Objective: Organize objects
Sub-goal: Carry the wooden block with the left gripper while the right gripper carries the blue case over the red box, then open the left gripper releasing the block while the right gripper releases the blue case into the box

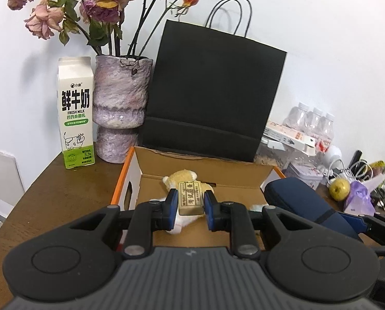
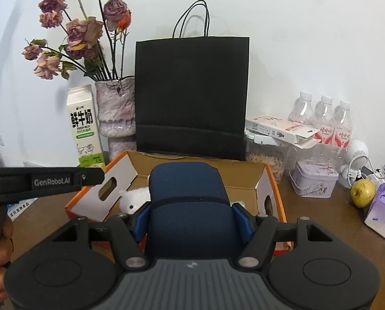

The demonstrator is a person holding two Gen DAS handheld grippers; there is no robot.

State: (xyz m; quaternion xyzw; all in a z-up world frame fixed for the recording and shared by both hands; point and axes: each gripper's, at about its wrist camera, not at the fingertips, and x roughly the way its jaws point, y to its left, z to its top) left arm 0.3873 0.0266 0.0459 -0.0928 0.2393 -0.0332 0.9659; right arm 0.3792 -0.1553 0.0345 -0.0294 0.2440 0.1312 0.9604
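An open cardboard box [image 1: 205,160] with orange edges stands on the brown table in front of a black paper bag. My left gripper [image 1: 191,202] is shut on a gold bar-shaped tag [image 1: 190,192] with printed characters, attached to a cream and white plush toy [image 1: 183,177] that hangs over the box. In the right wrist view the plush toy [image 2: 134,201] shows white, inside the box [image 2: 244,164]. My right gripper [image 2: 191,214] is shut on a dark blue soft case [image 2: 187,186], held above the box's near side. The case [image 1: 303,201] also shows right of the left gripper.
Behind the box stand a milk carton [image 1: 76,113], a purple vase [image 1: 120,106] of dried roses and the black paper bag [image 1: 213,90]. To the right are water bottles [image 2: 324,118], a flat carton [image 2: 280,128], a tin [image 2: 314,178], an apple [image 2: 363,190] and a lilac pouch [image 2: 383,211].
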